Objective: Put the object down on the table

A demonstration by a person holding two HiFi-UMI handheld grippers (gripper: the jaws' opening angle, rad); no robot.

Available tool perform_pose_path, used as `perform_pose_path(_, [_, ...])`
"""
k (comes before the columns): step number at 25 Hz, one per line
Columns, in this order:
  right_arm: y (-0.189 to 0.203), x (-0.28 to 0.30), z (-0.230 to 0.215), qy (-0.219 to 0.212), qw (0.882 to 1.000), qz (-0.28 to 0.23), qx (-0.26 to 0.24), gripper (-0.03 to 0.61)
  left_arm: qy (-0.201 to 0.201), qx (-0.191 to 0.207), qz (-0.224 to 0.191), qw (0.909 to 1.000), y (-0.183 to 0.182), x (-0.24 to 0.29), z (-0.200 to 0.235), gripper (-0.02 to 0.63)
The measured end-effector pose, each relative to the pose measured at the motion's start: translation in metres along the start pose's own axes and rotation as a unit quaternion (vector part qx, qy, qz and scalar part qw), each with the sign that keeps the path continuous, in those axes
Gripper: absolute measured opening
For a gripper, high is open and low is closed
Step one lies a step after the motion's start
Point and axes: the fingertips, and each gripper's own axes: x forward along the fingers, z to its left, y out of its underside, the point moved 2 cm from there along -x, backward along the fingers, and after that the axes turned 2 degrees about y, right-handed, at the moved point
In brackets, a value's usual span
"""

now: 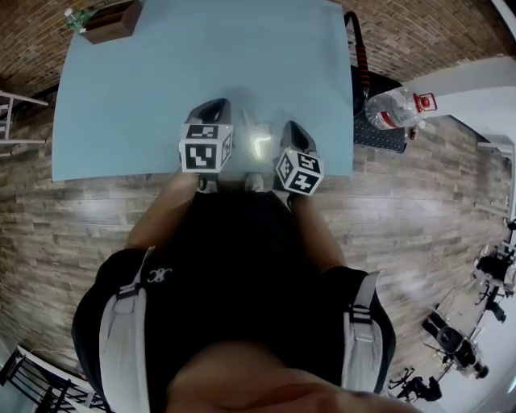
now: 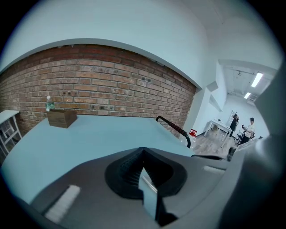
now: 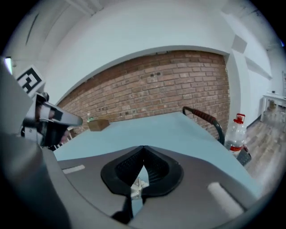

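A small pale, glossy object [image 1: 258, 143] lies on the light blue table [image 1: 161, 73] near its front edge, between my two grippers. My left gripper [image 1: 211, 109] sits just left of it, jaws shut and tips meeting [image 2: 143, 150], with nothing in them. My right gripper [image 1: 292, 129] is just right of the object, its jaws also shut tip to tip [image 3: 144, 147]. In the right gripper view the pale object [image 3: 137, 185] shows through the gap below the closed tips, on the table and not gripped.
A brown wooden box [image 1: 111, 20] with a small bottle [image 1: 76, 18] stands at the table's far left corner. Off the right edge are a black handle with a red grip [image 1: 360, 56] and a clear plastic water bottle [image 1: 395, 109]. People [image 2: 248, 129] stand far off.
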Motion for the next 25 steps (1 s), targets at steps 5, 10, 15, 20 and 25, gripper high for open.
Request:
perform_pose_path(5, [-0.051,-0.025,0.017,-0.028,0.997,-0.064,-0.030,0.014,0.003,0.005,-0.008,1.0000,-0.006,0.005,-0.006,-0.002])
perform_pose_path(10, [-0.079,-0.035,0.020,-0.060,0.995,-0.079,-0.012,0.012,-0.005,0.020,-0.024,0.9995,-0.021,0.004,-0.014,-0.002])
perform_pose_path(15, [-0.090,-0.039,0.011,-0.050,0.994,-0.094,0.000,0.012,-0.006,0.027,-0.030,0.9992,-0.028,0.003,-0.014,-0.002])
perform_pose_path(20, [-0.088,-0.039,0.007,-0.044,0.994,-0.097,0.008,0.014,-0.002,0.032,-0.025,0.9992,-0.027,0.004,-0.013,-0.002])
perform_pose_path(25, [-0.082,-0.039,0.005,-0.042,0.995,-0.086,0.011,0.014,0.008,0.033,-0.015,0.9993,-0.024,0.005,-0.017,-0.002])
